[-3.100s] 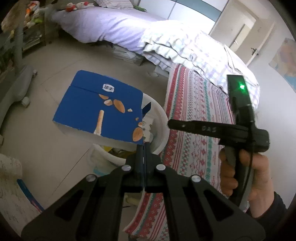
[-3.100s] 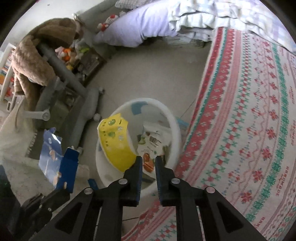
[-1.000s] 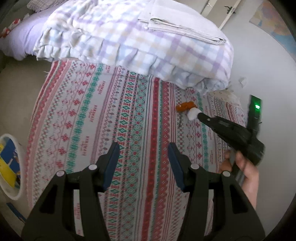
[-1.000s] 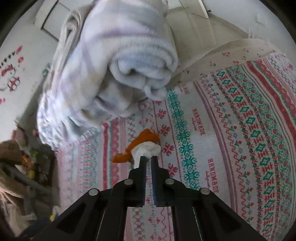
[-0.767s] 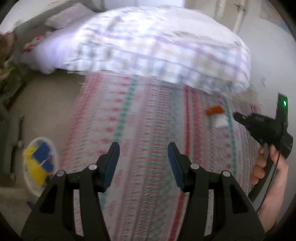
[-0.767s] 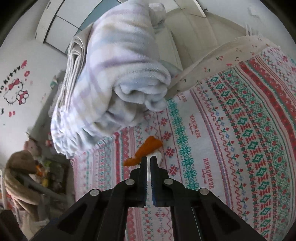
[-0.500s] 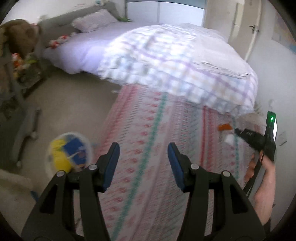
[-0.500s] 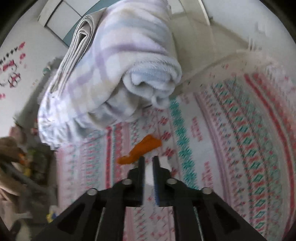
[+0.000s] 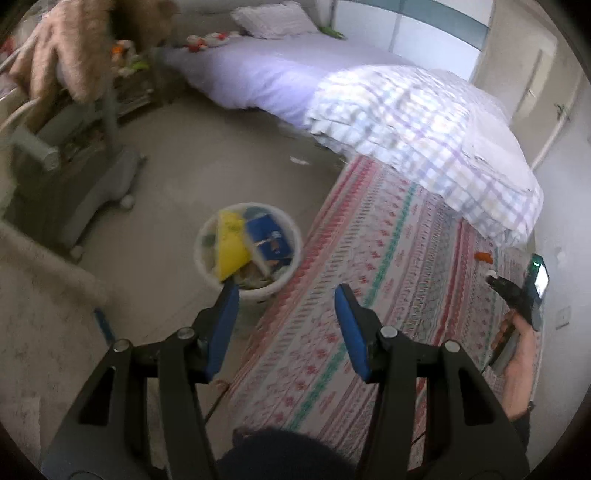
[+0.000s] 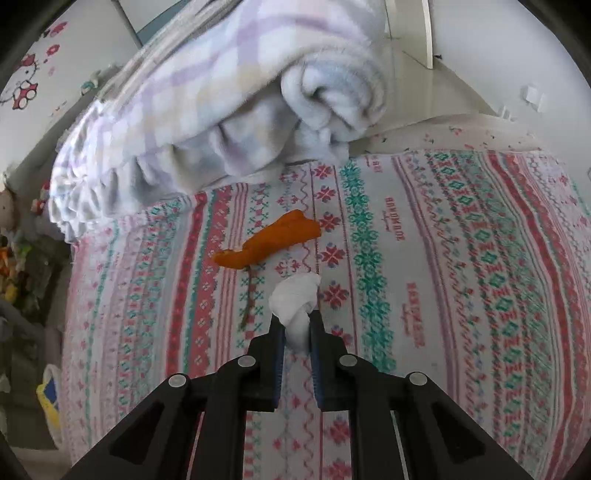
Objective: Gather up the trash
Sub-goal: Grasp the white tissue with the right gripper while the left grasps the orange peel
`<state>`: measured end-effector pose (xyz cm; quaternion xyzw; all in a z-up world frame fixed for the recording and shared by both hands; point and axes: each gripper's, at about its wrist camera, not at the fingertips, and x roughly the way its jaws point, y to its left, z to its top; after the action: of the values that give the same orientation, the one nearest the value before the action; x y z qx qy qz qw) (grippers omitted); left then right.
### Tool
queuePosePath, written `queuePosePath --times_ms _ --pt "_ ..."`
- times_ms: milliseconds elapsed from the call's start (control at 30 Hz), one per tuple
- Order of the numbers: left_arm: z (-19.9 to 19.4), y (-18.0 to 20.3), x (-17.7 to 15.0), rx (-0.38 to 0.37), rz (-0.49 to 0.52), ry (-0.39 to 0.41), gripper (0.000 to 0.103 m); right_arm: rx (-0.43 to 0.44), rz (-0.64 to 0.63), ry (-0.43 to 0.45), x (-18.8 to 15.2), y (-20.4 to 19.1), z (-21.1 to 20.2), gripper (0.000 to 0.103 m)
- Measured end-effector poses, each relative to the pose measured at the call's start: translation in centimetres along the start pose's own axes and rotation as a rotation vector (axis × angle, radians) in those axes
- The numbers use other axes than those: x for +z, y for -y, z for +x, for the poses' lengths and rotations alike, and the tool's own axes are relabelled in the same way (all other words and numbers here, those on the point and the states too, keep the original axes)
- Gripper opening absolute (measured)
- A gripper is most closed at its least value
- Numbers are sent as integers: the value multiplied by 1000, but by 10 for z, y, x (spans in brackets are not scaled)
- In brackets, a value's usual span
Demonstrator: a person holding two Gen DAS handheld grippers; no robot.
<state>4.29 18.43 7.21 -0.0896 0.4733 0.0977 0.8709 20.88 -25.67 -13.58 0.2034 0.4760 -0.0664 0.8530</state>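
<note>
right gripper (image 10: 296,332): jaws pinched on white tissue wad (image 10: 295,299)
left gripper (image 9: 286,325): jaws half open, empty
orange peel (image 10: 267,242): just beyond right jaws, long axis slanting up-right
bin (image 9: 248,247): just ahead of the left jaws, on the floor

This is a bedroom in a home, likely shared with a child. A bed with a lilac sheet (image 9: 280,77) and a pillow (image 9: 273,24) stands at twelve o'clock in the left wrist view, soft toys (image 9: 207,38) along its head. A checked fleece blanket (image 9: 424,133) lies folded on a second bed under a knitted-pattern cover (image 9: 369,266). A white waste bin (image 9: 284,278) sits on the beige floor (image 9: 207,162). A cartoon cat sticker (image 10: 24,88) marks the wall at ten o'clock in the right wrist view.
</note>
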Motion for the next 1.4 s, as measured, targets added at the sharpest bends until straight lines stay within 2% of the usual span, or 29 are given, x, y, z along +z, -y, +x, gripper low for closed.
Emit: queuePosePath --times_ms 33,100,200,267,367,500,600,667,767,900,967,1033,1167,1333,1400 --pt "-9 -5 -4 30 2 28 55 20 11 2 -1 2 -7 13" --pt "-19 -15 -7 37 -28 53 55 45 17 12 -2 4 -23 13" --pt "-36 -8 -3 -38 -56 59 55 80 -15 37 -5 5 -58 13" --pt "-53 15 1 -74 0 88 55 97 -36 58 -4 9 -85 13" --pt "-76 53 3 -146 70 90 55 129 -36 85 3 18 -123 13" --pt "-102 123 16 -245 206 95 56 164 -61 108 18 28 -163 13" --pt "-106 177 24 -283 300 118 59 197 -74 119 22 40 -187 13" --pt "-88 215 27 -298 379 98 66 252 -42 122 26 52 -198 13" --pt "-39 271 21 -284 501 62 66 298 3 125 21 67 -197 13" --pt "44 339 13 -272 611 6 66 342 97 62 12 93 -174 13" --pt "89 369 14 -287 631 -38 66 330 114 66 11 101 -174 13" --pt "125 394 13 -287 650 -63 66 282 125 85 13 109 -175 13" --pt "176 430 3 -247 733 -90 66 258 177 70 18 126 -166 13" --pt "224 457 -9 -214 811 -108 66 238 193 61 28 134 -157 13" --pt "238 459 -11 -211 808 -125 45 230 186 61 31 132 -155 13"
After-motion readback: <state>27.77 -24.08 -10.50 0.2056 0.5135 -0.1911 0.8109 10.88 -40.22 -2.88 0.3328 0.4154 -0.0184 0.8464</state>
